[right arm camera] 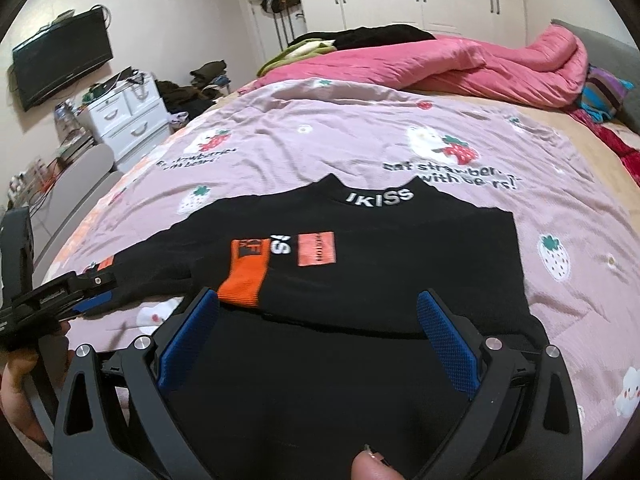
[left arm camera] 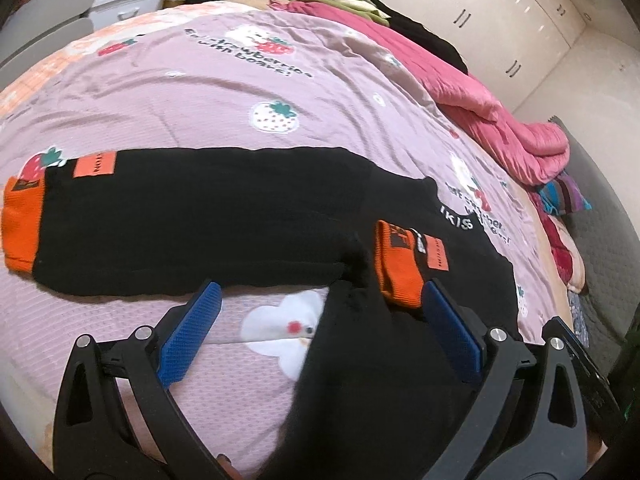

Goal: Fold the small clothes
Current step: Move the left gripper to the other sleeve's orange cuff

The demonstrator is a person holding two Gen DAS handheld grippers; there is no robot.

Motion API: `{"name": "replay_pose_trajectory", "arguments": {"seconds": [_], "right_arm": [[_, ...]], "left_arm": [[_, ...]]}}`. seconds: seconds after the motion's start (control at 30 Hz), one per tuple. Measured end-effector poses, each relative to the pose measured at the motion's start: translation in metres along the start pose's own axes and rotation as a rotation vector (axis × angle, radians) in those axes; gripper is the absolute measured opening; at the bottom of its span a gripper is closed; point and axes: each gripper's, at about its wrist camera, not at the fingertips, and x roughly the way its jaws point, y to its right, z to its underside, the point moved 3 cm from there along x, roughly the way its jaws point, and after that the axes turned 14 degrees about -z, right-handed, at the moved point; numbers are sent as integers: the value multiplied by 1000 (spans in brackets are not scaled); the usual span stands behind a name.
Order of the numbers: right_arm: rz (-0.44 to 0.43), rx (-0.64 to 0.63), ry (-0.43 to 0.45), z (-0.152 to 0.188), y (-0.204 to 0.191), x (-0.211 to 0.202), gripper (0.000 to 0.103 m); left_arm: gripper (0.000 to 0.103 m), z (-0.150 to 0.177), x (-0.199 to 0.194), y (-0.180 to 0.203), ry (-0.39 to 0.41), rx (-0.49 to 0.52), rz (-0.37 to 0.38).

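Note:
A black sweater (left arm camera: 208,216) with orange cuffs lies flat on the lilac strawberry-print bedsheet (left arm camera: 200,96). One sleeve stretches out to the left, ending in an orange cuff (left arm camera: 20,224). The other sleeve is folded across the body, and its orange cuff (left arm camera: 396,268) rests on the black cloth. My left gripper (left arm camera: 320,292) is open above the sweater's near edge, with nothing pinched between its blue pads (left arm camera: 192,332). In the right wrist view the sweater (right arm camera: 400,272) shows its "IKISS" collar (right arm camera: 378,198) and the folded cuff (right arm camera: 244,280). My right gripper (right arm camera: 318,300) hangs open over the body. The left gripper (right arm camera: 94,304) shows at the left.
A crumpled pink quilt (right arm camera: 460,64) and dark clothes lie along the far side of the bed. A striped cloth (right arm camera: 604,96) sits at the right. White drawers (right arm camera: 128,120), a wall TV (right arm camera: 60,64) and wardrobes stand beyond. A thumb (right arm camera: 368,466) shows at the bottom.

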Motion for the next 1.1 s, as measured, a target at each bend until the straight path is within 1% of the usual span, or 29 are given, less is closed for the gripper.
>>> {"name": "replay_pose_trajectory", "arguments": {"seconds": [0.1,0.6,0.73,1.03,1.1], "right_arm": [[-8,-21,-7,-1,-9,4,99],[-78,-109,-34,-8,-60,25,99],[-97,-121,-39,-8,-72,33,99],[-127,-157,-61,-9,-96,48,99],[-132,-166,-66,-9,-100,51,99]], "left_arm": [[94,-1,-1,-8,-4,-22,2],[94,-4,-13,-62,21,-116,-65],[94,-4,-15,-78,24,-148,-72],[94,-4,-21,-115,34,-219,-113],[94,-4,-22,-120,40,-224,-136]]}}
